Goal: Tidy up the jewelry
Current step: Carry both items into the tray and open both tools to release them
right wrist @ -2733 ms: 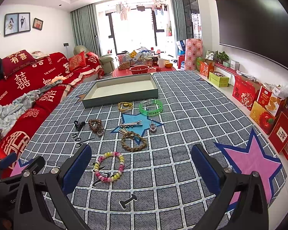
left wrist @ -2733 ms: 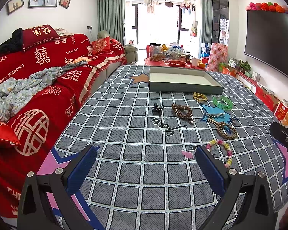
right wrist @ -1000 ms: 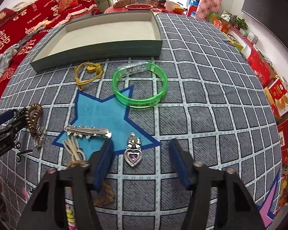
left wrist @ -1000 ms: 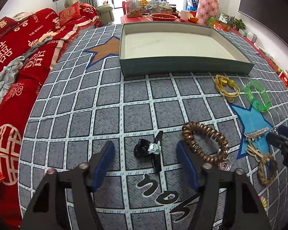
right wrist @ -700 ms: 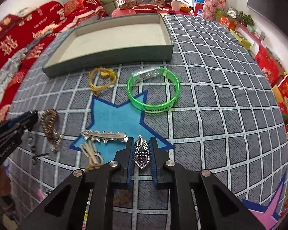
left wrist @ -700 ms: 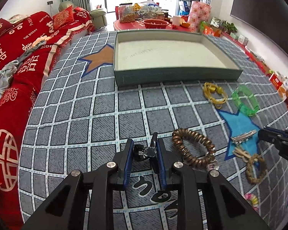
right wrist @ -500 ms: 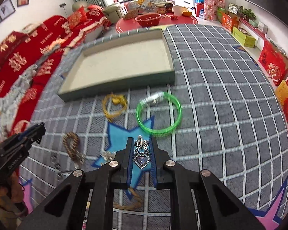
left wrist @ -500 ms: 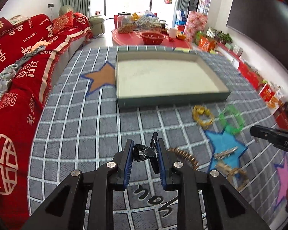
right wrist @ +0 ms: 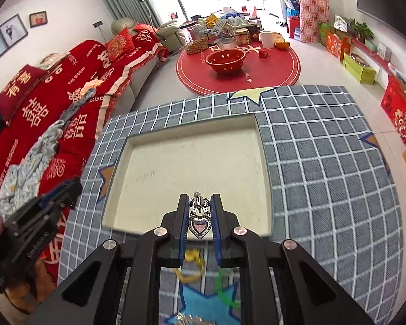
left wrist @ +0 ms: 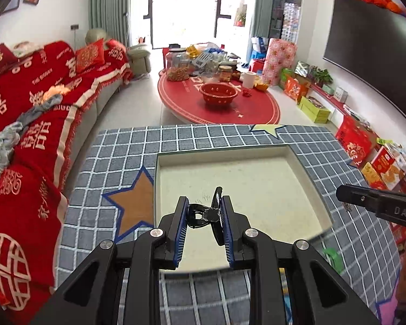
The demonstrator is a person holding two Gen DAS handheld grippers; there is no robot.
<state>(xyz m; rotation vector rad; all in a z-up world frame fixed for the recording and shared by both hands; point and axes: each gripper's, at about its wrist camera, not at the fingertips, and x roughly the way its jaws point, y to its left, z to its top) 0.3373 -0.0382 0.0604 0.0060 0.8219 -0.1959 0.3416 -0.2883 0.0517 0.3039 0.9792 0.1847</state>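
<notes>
Left gripper (left wrist: 204,211) clamped on black clip (left wrist: 203,214), right gripper (right wrist: 200,216) clamped on heart pendant (right wrist: 200,226); both pieces up off the rug, where a second ago they lay between open jaws. Both tools now carried forward and poised over the near part of the tray (left wrist: 315,187), its pale floor bare. Below the right tool, left behind on the rug (right wrist: 324,178): yellow cord (right wrist: 193,266) and what looks like the green bangle (right wrist: 226,288), blurred. Pick-up done, then; release into the tray probably next, with the remaining pieces still to fetch. Farther off, red sofa (left wrist: 27,113) and red table (left wrist: 219,105).
</notes>
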